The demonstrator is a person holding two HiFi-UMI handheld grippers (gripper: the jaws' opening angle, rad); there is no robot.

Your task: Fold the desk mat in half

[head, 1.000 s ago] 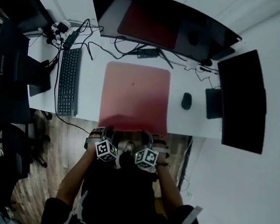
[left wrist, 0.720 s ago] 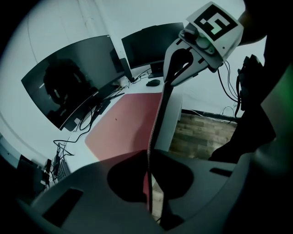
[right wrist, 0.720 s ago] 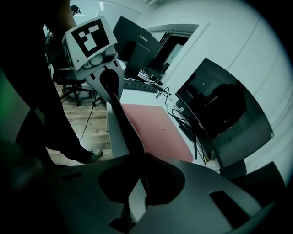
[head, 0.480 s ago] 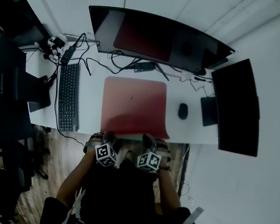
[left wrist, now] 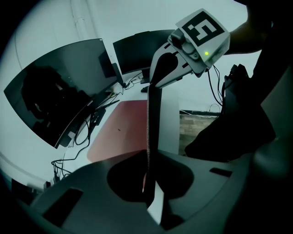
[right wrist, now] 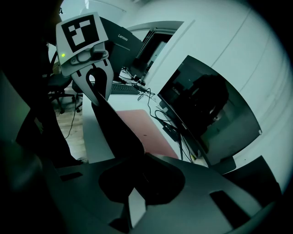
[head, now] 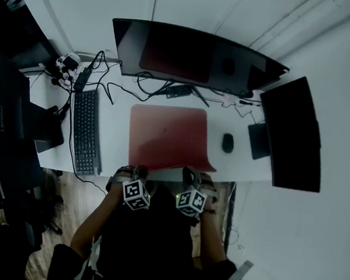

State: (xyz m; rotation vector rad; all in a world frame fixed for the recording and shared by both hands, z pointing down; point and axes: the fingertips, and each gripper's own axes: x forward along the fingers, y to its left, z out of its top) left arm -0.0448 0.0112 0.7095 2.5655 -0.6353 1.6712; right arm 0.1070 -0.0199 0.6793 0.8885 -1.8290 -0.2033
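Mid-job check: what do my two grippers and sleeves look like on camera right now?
They match. The left gripper and right gripper each have a pale grey body, dark grey jaws, and a white cube with black square markers by a small green light. No cables show on them. The person wears a dark top.

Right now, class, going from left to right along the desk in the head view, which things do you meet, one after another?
Left monitor → keyboard → red desk mat → mouse → right monitor
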